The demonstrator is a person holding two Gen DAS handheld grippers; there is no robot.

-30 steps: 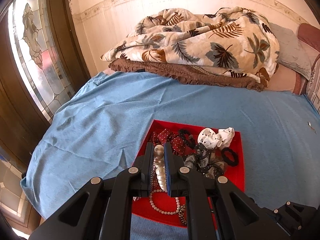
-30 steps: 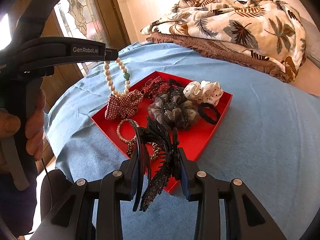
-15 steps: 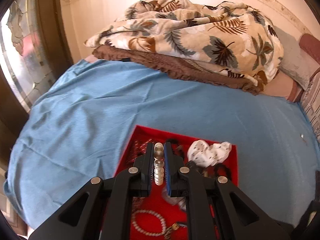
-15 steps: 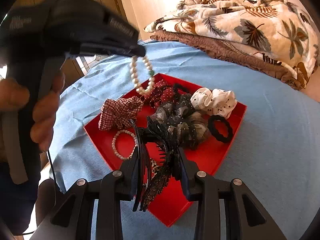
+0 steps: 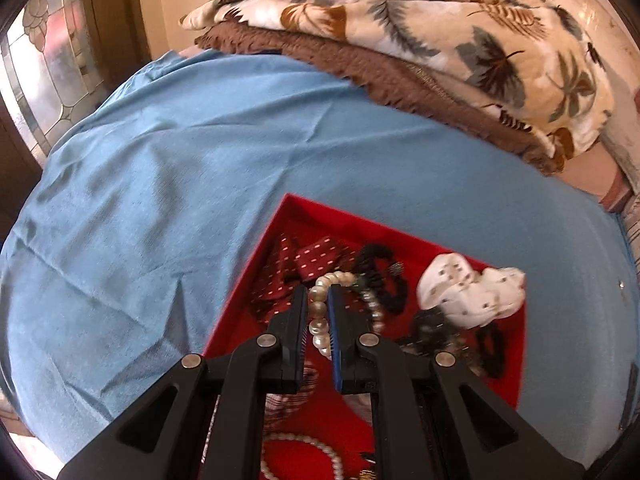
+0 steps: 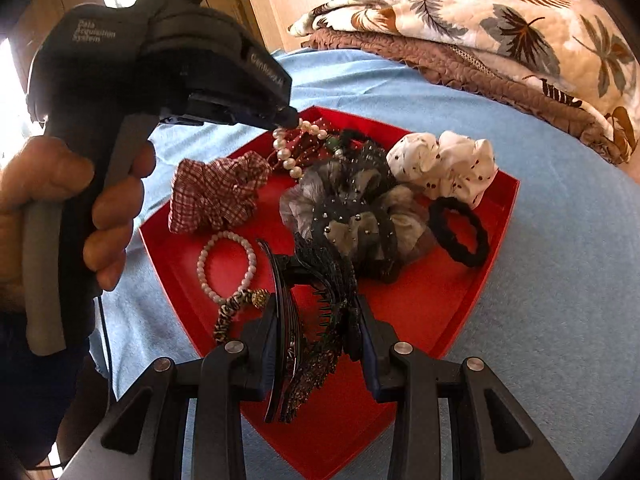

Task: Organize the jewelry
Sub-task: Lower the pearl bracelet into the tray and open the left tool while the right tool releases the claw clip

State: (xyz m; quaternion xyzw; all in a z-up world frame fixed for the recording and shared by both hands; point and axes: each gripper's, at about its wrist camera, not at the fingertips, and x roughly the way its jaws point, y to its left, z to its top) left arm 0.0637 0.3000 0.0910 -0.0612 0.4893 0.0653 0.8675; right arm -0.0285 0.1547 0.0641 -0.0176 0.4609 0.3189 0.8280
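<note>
My left hand-held gripper [image 5: 318,312] clamps the pearl bracelet [image 5: 320,320] over the red tray [image 6: 496,240] – its loop trailing downward. My right hand-held gripper [image 6: 316,320] grips the black hair claw [image 6: 308,320] – long axis along the fingers.

Bright daylight from the window [image 5: 48,64] at left, blown out; fisheye bends edges, dark corners; slight blur on the bed sheet [image 5: 160,184].
</note>
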